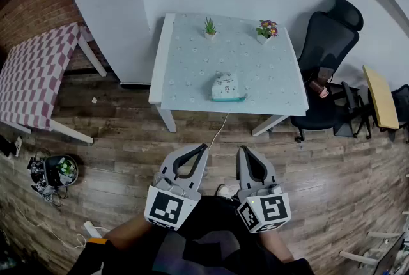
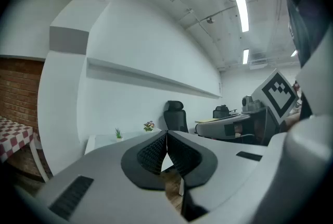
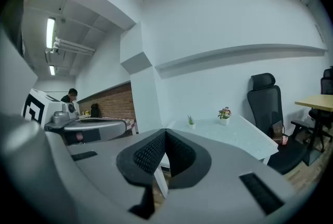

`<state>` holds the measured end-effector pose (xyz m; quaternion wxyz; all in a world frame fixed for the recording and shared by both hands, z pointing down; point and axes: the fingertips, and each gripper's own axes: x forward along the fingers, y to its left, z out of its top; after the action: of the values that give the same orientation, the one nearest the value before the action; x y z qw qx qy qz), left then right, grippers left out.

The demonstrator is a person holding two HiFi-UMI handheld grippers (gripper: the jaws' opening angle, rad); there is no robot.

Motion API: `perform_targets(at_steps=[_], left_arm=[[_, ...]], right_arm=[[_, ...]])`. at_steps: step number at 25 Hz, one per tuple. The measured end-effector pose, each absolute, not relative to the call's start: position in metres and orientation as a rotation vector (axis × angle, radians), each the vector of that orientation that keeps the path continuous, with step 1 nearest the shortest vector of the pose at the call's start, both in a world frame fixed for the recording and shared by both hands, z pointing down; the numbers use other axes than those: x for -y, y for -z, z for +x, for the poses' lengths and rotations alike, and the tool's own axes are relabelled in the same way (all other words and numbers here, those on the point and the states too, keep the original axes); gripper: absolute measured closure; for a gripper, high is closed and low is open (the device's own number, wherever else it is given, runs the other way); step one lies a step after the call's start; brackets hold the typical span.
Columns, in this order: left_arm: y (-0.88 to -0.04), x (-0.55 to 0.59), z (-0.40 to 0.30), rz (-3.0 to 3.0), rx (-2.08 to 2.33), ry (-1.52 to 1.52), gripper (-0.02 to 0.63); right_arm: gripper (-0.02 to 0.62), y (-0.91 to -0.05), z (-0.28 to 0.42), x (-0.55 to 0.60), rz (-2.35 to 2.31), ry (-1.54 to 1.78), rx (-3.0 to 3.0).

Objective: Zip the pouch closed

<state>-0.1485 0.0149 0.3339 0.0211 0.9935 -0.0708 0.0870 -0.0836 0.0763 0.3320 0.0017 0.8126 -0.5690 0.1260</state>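
Note:
A pale teal pouch lies near the front edge of the light table, in the head view. Both grippers hang over the wooden floor, well short of the table and close to my body. My left gripper is shut with nothing between its tips, and my right gripper is shut and empty too. In the left gripper view the left gripper shows its pads meeting at the tips. The right gripper looks the same in its own view, with the table far beyond.
Two small potted plants stand at the table's back. A black office chair sits to the right, beside a yellow desk. A checked table stands at the left. A cable trails on the floor under the table.

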Motion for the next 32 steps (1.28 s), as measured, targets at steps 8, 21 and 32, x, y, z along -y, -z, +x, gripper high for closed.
perform_targets(at_steps=[8, 21, 32], left_arm=[[-0.333, -0.018, -0.145, 3.084, 0.224, -0.274, 0.595], [-0.329, -0.032, -0.137, 3.105, 0.225, -0.286, 0.595], [-0.328, -0.071, -0.109, 3.125, 0.242, -0.296, 0.595]], right_arm=[[0.581, -0.331, -0.079, -0.081, 2.557, -0.398, 1.787], [0.580, -0.335, -0.070, -0.092, 2.579, -0.472, 1.833], [0.580, -0.336, -0.040, -0.130, 2.598, -0.483, 1.868]])
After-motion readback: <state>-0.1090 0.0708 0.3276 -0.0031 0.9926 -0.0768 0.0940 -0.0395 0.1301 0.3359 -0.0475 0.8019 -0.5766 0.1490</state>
